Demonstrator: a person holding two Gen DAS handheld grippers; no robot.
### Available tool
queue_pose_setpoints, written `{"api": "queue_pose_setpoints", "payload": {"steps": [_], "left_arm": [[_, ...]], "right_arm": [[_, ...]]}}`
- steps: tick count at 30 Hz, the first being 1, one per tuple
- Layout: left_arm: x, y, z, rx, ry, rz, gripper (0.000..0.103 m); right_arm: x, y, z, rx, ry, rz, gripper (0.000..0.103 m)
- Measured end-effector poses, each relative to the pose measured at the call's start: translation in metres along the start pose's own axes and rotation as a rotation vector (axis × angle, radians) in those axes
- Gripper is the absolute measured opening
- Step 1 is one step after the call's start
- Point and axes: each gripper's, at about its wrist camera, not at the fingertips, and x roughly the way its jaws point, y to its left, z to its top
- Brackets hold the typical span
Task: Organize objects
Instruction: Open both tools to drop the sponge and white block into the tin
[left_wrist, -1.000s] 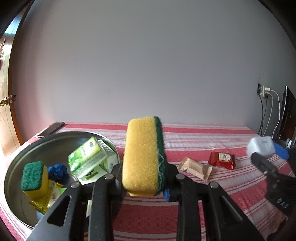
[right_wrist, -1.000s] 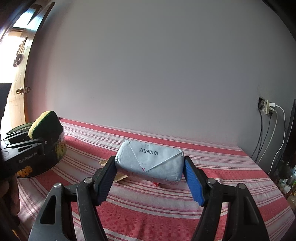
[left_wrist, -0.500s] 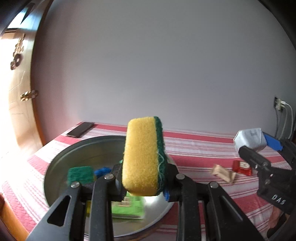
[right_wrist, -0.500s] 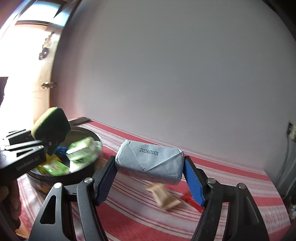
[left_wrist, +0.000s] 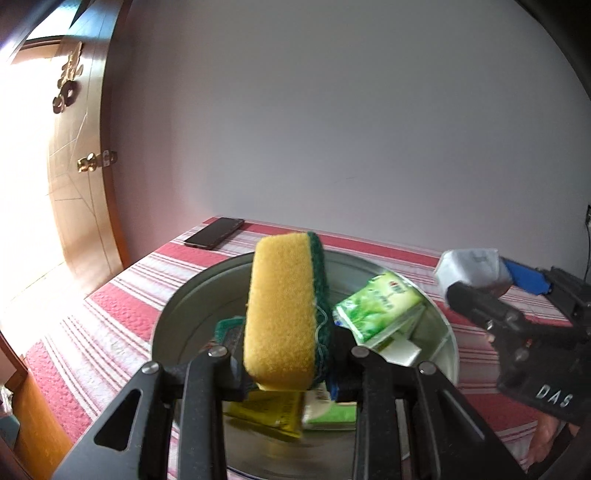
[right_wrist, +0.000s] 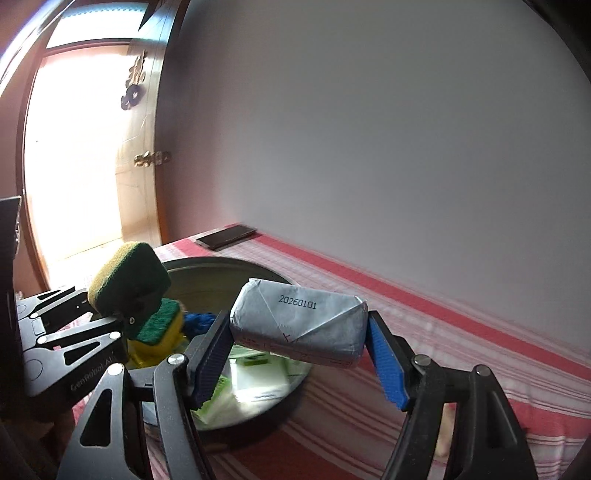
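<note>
My left gripper (left_wrist: 286, 363) is shut on a yellow sponge with a green scouring side (left_wrist: 284, 314), held upright above the round metal basin (left_wrist: 177, 314). In the right wrist view that sponge (right_wrist: 127, 280) hangs over the basin's (right_wrist: 221, 264) left part. My right gripper (right_wrist: 299, 349) is shut on a pale grey wrapped packet (right_wrist: 299, 325) printed with a date code, hovering over the basin's right rim; the packet (left_wrist: 471, 269) also shows at the right of the left wrist view. Inside the basin lie green tissue packs (left_wrist: 378, 308), a second sponge (right_wrist: 160, 326) and a blue item (right_wrist: 199, 319).
The basin sits on a table under a red and white striped cloth (left_wrist: 122, 306). A dark phone (left_wrist: 214, 232) lies at the table's far left corner by the wall. A wooden door (left_wrist: 79, 166) stands to the left, past the table edge.
Both grippers swung left with their loads. The basin slid from the left edge of each view to under the grippers; the small packets on the cloth passed out of sight.
</note>
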Motion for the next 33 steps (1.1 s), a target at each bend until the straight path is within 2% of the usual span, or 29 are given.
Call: {"api": "queue_pose_setpoints", "payload": {"steps": [4,16,17,18,19,21,25,28,31,33], "left_arm": [[0.004,0.013,0.0,-0.014,0.005,0.027,0.027],[0.006,0.028,-0.001,-0.016,0.019,0.064,0.03],[0.005,0.027,-0.002,-0.014,0.019,0.066,0.032],[0.004,0.027,-0.002,-0.014,0.019,0.071,0.046],[0.002,0.027,-0.002,-0.019,0.013,0.076,0.065],[-0.003,0.027,-0.002,-0.021,-0.01,0.089,0.079],[-0.013,0.028,0.002,-0.041,-0.042,0.098,0.094],[-0.02,0.027,0.005,-0.042,-0.058,0.086,0.094],[-0.025,0.015,0.008,-0.033,-0.07,0.055,0.094],[-0.028,0.0,0.009,-0.011,-0.072,0.026,0.101]], "right_arm": [[0.02,0.016,-0.003,0.012,0.055,0.063,0.073],[0.045,0.043,-0.018,0.001,0.131,0.139,0.073],[0.045,0.044,-0.019,-0.002,0.136,0.139,0.073],[0.046,0.045,-0.02,-0.008,0.141,0.136,0.073],[0.047,0.046,-0.02,-0.014,0.142,0.132,0.073],[0.045,0.047,-0.02,-0.017,0.124,0.125,0.074],[0.035,0.036,-0.016,0.019,0.075,0.105,0.085],[0.024,0.029,-0.015,0.028,0.053,0.086,0.086],[0.011,0.013,-0.017,0.022,0.035,0.03,0.086],[0.005,-0.004,-0.021,0.04,0.03,-0.006,0.086]]}}
